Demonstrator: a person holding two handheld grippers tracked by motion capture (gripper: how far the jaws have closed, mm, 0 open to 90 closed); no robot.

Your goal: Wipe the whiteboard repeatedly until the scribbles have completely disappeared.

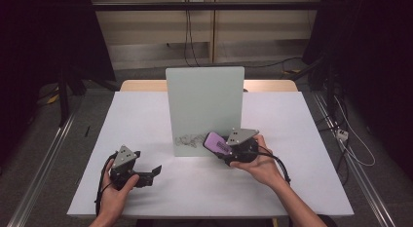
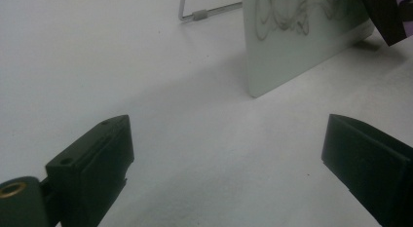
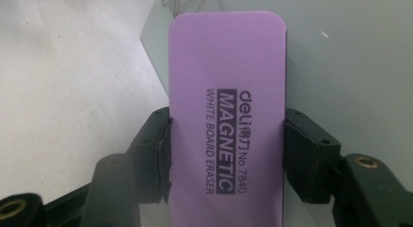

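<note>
A small whiteboard stands upright in the middle of the white table, with a black scribble near its lower left corner. My right gripper is shut on a purple magnetic whiteboard eraser, held close to the board's lower right part, just right of the scribble. In the right gripper view the eraser sits clamped between both pads, with the board behind it. My left gripper rests low on the table at the front left, open with nothing between its fingers. The board's scribbled corner lies ahead of it.
A wire stand props the board from behind. The table's wooden far edge shows behind the white top. Metal rails and cables run along the floor on both sides.
</note>
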